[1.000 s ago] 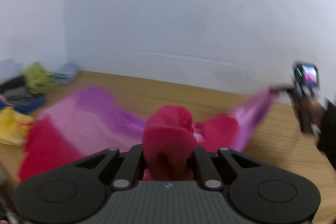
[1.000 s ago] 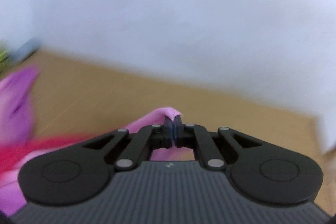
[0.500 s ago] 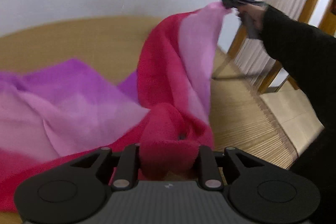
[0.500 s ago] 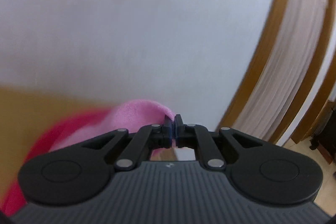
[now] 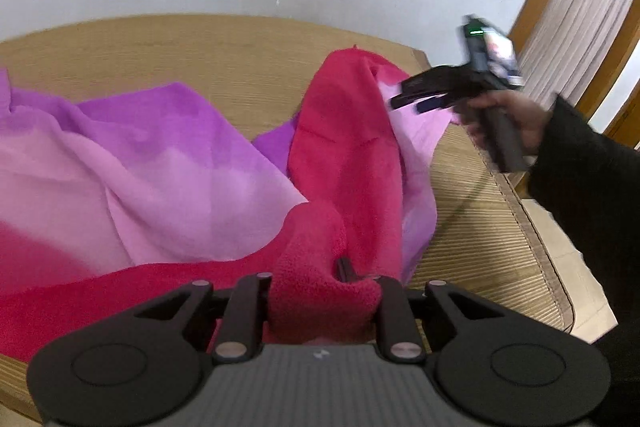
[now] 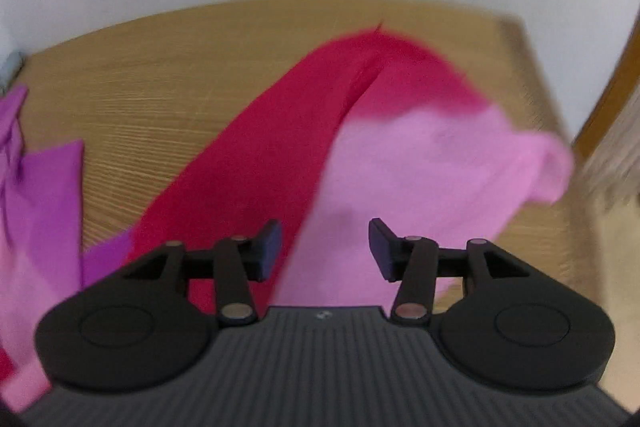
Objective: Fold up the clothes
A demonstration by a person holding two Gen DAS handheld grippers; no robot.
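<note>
Red, pink and purple fleece cloth lies rumpled across the wooden table, filling the left and centre of the frame. Left gripper pinches a thick red fold at bottom centre. Right gripper hovers above the pink corner, jaws opening, pads clear of the fabric.

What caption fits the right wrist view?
Right claw opening above a red, pink and purple cloth on a wooden table.
</note>
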